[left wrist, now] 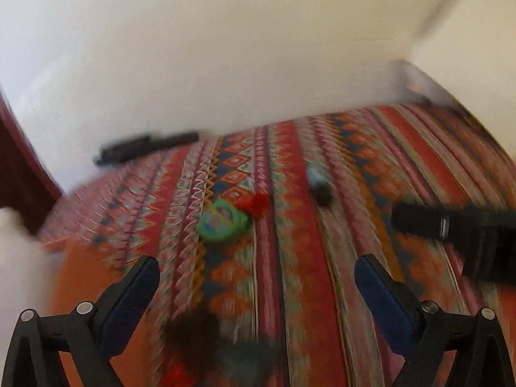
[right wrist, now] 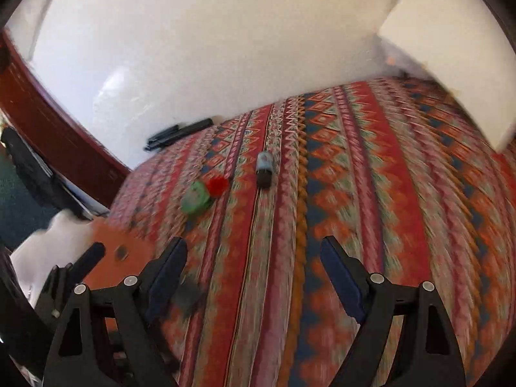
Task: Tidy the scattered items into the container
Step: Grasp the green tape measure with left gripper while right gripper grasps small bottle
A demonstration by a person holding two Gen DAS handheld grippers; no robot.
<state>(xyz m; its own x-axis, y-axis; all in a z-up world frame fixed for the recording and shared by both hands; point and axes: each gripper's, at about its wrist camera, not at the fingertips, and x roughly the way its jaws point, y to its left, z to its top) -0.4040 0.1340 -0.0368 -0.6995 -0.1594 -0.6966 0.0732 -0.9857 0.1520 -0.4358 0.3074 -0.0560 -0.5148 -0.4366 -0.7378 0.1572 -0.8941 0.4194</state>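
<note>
Striped patterned cloth (right wrist: 354, 177) against white wall (right wrist: 209, 48); both tongs (left wrist: 256, 271) (right wrist: 254, 254) agape, empty.

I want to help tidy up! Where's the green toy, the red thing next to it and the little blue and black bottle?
green toy (left wrist: 222, 221): left wrist view, its round top.
red thing (right wrist: 217, 185): right wrist view, its middle.
little bottle (right wrist: 263, 167): right wrist view, its side.

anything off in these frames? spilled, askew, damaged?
Nothing spilled or visibly damaged, though blur hides detail. Green round item, red piece touching it and small dark cylinder lie loose on the patterned cloth. Black bar sits askew against the wall.
</note>
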